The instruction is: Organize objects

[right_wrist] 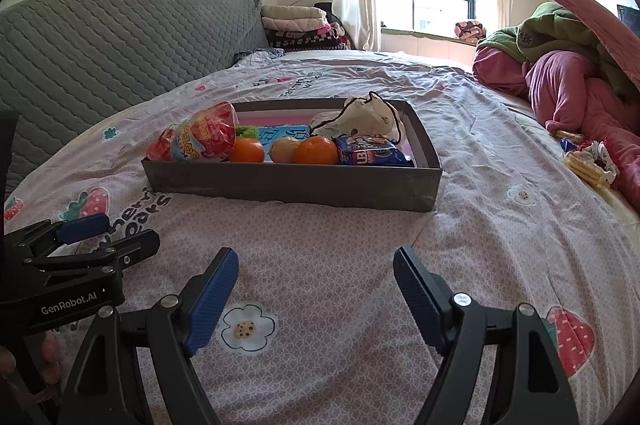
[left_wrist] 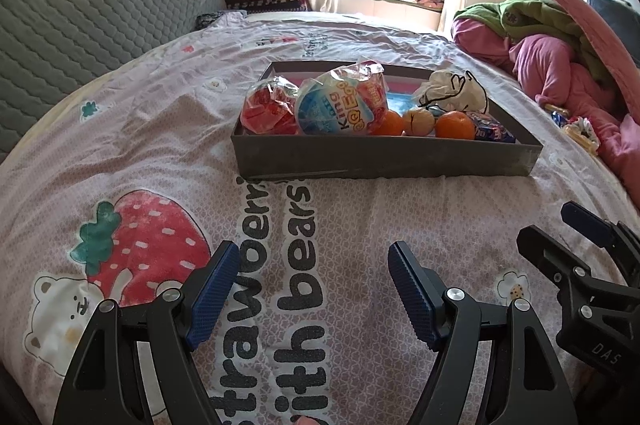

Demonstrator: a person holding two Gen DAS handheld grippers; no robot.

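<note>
While both claws hung spread and empty short of the grey tray (right_wrist: 288, 191) on the bed, the left claw (left_wrist: 312, 289) and right claw (right_wrist: 316, 289) had little left: tangerines (right_wrist: 316, 149), egg toy (left_wrist: 336, 105) and biscuit pack (right_wrist: 370, 151) sat inside it; loose wrapped snacks (right_wrist: 588, 161) remained well right of it.

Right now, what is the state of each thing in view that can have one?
Left tool: open, empty.
Right tool: open, empty.
Dark grey cardboard box: lidless, holding snacks and fruit.
Blue biscuit packet: sealed, lying flat.
White drawstring pouch: slumped, cord loose.
</note>
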